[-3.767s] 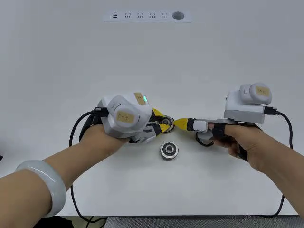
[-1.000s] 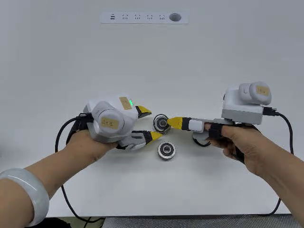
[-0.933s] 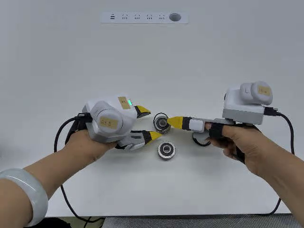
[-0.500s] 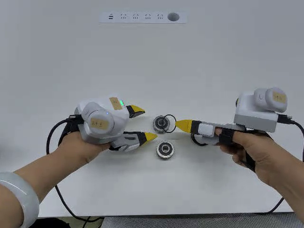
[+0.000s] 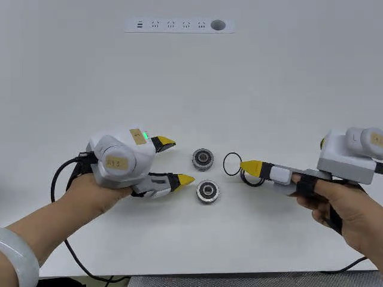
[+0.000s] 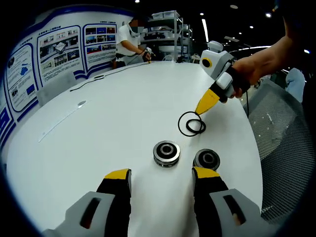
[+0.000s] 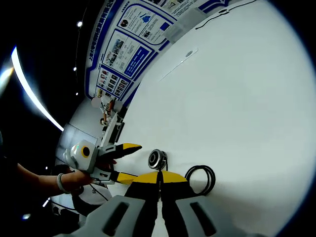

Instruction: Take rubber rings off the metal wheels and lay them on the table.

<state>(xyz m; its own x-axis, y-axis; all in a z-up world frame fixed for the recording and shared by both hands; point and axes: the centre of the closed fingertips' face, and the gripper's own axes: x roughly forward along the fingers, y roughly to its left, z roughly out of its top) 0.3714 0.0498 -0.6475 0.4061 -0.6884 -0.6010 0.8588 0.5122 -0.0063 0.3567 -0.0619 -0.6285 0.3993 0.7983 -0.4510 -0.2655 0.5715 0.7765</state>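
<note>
Table (image 5: 179, 89) holds 2 wheels (image 5: 203, 159) and 2 rings (image 5: 232, 164).

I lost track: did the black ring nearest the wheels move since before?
Yes. The rubber ring slid right, off the upper wheel, toward the right gripper.

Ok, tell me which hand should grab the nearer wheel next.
Probably left. The left tongs are open, the nearer wheel just past their tips; the right tongs are shut beside the loose rings.

White workbench (image 5: 251, 89) with a power strip (image 5: 179, 25) near its far side, blue-framed wall posters (image 6: 59, 47), perhaps shelving (image 6: 170, 29) beyond
</note>
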